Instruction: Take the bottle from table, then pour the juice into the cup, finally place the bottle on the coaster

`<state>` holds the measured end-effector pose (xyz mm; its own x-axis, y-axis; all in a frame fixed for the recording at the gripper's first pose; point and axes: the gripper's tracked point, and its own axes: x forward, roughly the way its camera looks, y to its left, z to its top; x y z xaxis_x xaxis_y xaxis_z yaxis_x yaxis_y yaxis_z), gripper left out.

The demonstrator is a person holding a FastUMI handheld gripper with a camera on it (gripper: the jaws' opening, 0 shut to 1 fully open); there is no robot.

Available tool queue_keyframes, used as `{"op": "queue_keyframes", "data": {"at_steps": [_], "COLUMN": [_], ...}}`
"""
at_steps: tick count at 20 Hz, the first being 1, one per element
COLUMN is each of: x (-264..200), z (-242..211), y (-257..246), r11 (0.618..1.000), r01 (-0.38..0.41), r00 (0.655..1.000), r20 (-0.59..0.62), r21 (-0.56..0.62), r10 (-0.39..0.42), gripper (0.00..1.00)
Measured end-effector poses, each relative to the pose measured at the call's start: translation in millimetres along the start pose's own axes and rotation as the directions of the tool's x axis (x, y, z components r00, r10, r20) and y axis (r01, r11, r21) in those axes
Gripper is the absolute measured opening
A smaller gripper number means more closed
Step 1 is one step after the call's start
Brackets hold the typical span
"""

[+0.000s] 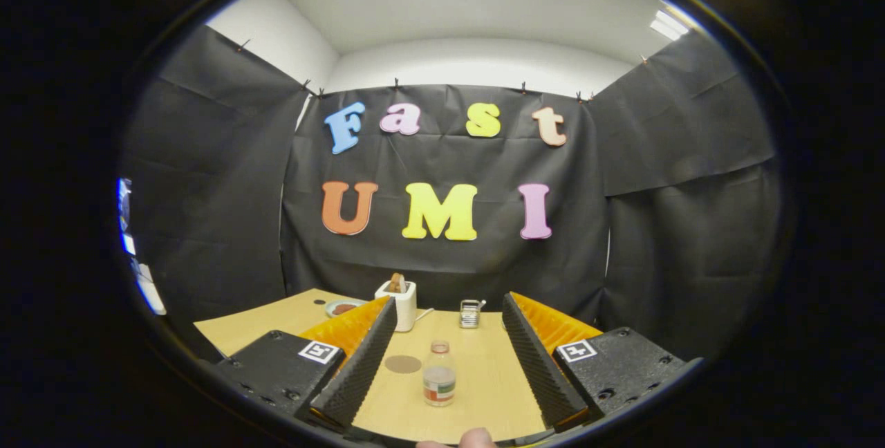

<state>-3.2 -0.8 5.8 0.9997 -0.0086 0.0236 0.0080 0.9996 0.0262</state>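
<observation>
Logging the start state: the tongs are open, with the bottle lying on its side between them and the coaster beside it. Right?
Not quite. The gripper view shows the bottle standing upright between the open tongs, with the coaster beside it.

Gripper (449, 358) fingers spread wide apart, gripping nothing. Between them on the wooden table (484, 379), upright: a small capped juice bottle (439, 373). Just left of the bottle, a round brown coaster (403, 364). Beyond the bottle, a white toaster (397, 303), a small plate (343, 308) and a glass cup (470, 313).
</observation>
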Motion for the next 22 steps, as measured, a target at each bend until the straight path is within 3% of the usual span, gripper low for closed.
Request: {"op": "queue_keyframes", "data": {"at_steps": [13, 22], "x": [16.1, 36.5], "z": [-34.7, -94.0], "y": [2.0, 7.9], "r11": [1.000, 1.000], "r01": [0.002, -0.007], "r00": [1.000, 0.998], "r20": [-0.031, -0.055], "r21": [0.013, 0.011], "r10": [-0.001, 0.008], "gripper": [0.99, 0.99]}}
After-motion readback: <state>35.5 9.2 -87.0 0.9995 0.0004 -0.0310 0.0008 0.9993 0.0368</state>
